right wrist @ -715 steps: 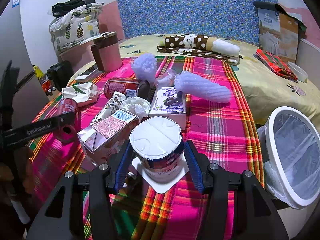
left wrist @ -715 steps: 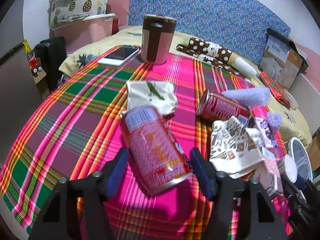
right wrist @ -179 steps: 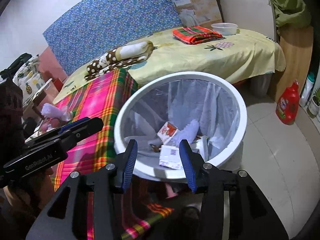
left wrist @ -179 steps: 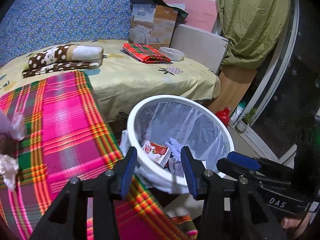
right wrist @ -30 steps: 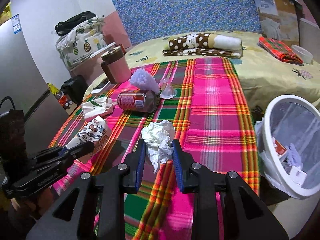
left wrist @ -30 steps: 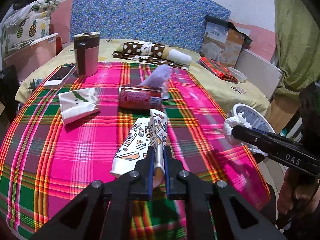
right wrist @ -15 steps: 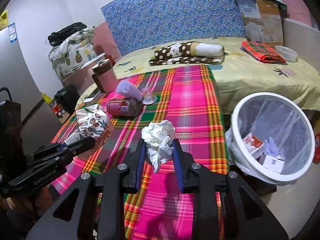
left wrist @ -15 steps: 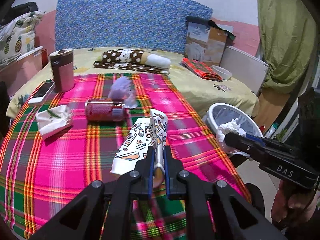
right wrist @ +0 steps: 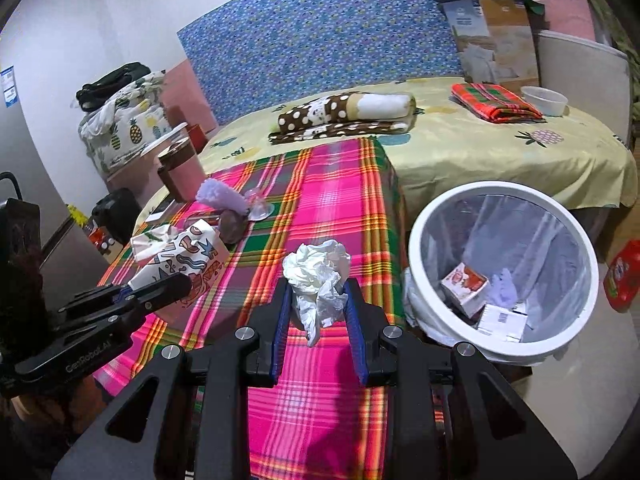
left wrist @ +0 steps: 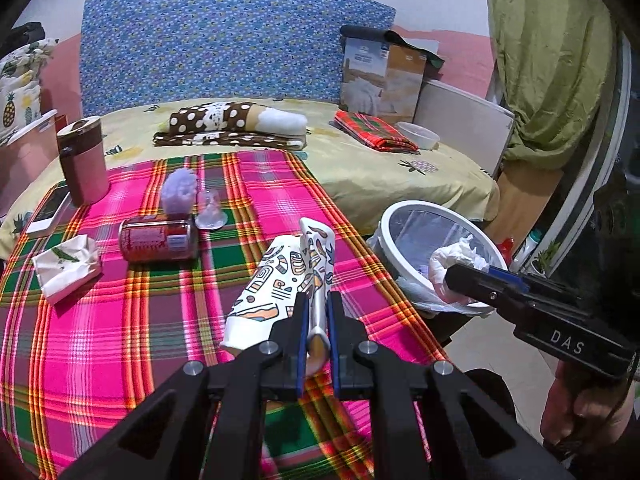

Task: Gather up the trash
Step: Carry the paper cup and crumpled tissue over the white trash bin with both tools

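My left gripper point(left wrist: 316, 312) is shut on a flattened patterned paper cup point(left wrist: 280, 280), held above the plaid tablecloth point(left wrist: 120, 320). My right gripper point(right wrist: 318, 300) is shut on a crumpled white tissue point(right wrist: 318, 276), also held above the cloth. The white trash bin point(right wrist: 420, 240) with a clear liner stands on the floor to the right of the table and holds cartons. In the left wrist view the bin point(left wrist: 390, 220) shows beyond the right gripper point(left wrist: 460, 276) and its tissue point(left wrist: 456, 254). A red can point(left wrist: 158, 239), a purple foam net point(left wrist: 179, 192) and a crumpled paper packet point(left wrist: 66, 266) lie on the cloth.
A brown and pink tumbler point(left wrist: 82, 164) and a phone point(left wrist: 50, 210) stand at the cloth's far left. A clear plastic lid point(left wrist: 211, 216) lies by the can. Behind is a bed with folded blankets point(left wrist: 232, 126). A red bottle point(right wrist: 622, 276) stands on the floor past the bin.
Both grippers, holding the cup and the tissue, have moved right toward the bin. The bin now looms larger in both views.
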A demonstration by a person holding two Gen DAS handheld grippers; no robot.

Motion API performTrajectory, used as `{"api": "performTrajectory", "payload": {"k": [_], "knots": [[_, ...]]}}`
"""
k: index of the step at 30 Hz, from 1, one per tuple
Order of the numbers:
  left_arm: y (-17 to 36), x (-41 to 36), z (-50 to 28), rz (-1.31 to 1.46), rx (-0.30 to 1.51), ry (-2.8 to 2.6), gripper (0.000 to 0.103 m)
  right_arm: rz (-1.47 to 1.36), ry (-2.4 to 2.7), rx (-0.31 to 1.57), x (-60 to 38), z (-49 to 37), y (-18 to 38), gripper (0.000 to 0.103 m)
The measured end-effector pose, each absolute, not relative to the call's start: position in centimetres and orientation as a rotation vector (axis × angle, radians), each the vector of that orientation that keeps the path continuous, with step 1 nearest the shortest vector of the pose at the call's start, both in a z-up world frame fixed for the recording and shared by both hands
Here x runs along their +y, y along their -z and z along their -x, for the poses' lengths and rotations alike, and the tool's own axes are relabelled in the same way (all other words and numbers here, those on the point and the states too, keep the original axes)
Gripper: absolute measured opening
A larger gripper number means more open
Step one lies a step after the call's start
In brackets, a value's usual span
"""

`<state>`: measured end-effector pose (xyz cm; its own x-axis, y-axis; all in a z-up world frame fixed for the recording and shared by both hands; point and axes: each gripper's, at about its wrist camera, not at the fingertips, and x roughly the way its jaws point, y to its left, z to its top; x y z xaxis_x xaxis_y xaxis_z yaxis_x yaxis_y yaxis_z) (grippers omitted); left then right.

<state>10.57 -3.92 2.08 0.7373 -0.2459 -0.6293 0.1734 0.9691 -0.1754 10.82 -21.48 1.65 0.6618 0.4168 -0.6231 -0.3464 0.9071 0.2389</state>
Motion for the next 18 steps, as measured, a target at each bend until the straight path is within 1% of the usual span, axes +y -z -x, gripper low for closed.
{"api": "performTrajectory", "payload": {"k": [18], "knots": [[-1.6,-8.2,-12.5,0.068,0.736,0.309,0.009,-0.147,-0.365,0.74,-25.2,-11.6,-1.1,0.029]]}}
